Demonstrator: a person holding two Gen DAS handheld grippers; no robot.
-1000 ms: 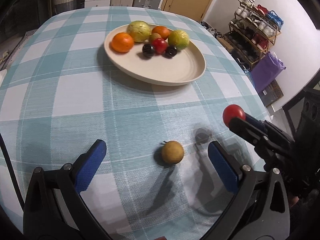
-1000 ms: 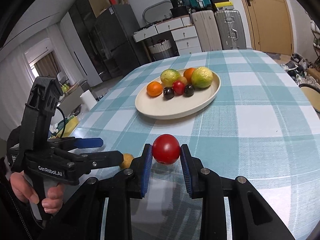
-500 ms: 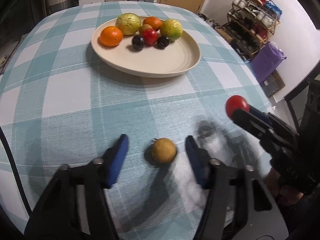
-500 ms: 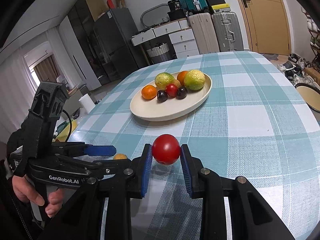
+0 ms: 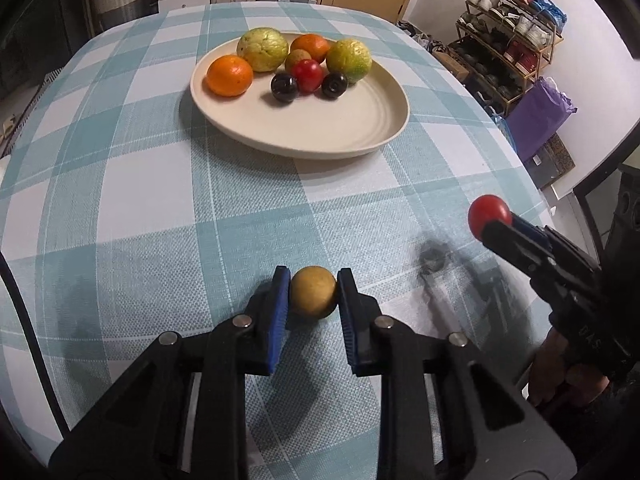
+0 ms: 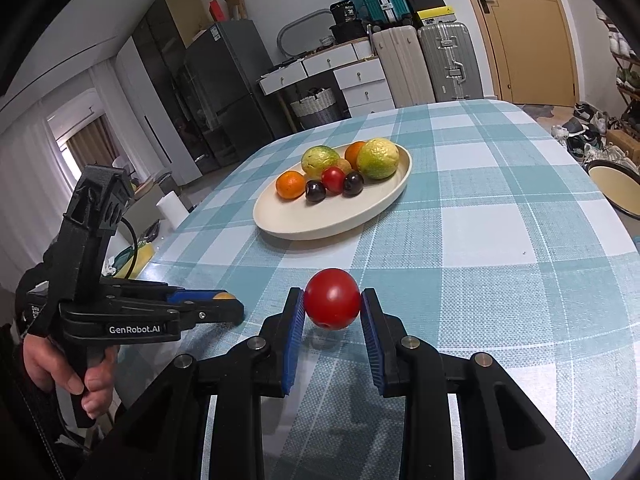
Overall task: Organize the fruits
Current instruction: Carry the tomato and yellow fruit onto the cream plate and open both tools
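Left gripper [image 5: 313,294]: jaws just closed from wide apart onto brown fruit [image 5: 313,291] on near tablecloth [image 5: 160,208], now clamped; right gripper [image 6: 332,309] clamped on red fruit [image 6: 332,298], raised; both judged ready for far plate [image 5: 360,128].

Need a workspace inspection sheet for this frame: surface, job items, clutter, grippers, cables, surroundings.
Surface: checked tablecloth, flat.
Job's things: plate holds seven fruits; brown fruit on the cloth; red fruit lifted off it.
Clutter: nothing seen on the cloth.
Grippers: left gripper jaws have just been closing, now shut on the brown fruit; right gripper shut on the red fruit.
Cables: black cable behind the left gripper.
Surroundings: suitcases, shoe rack, fridge.
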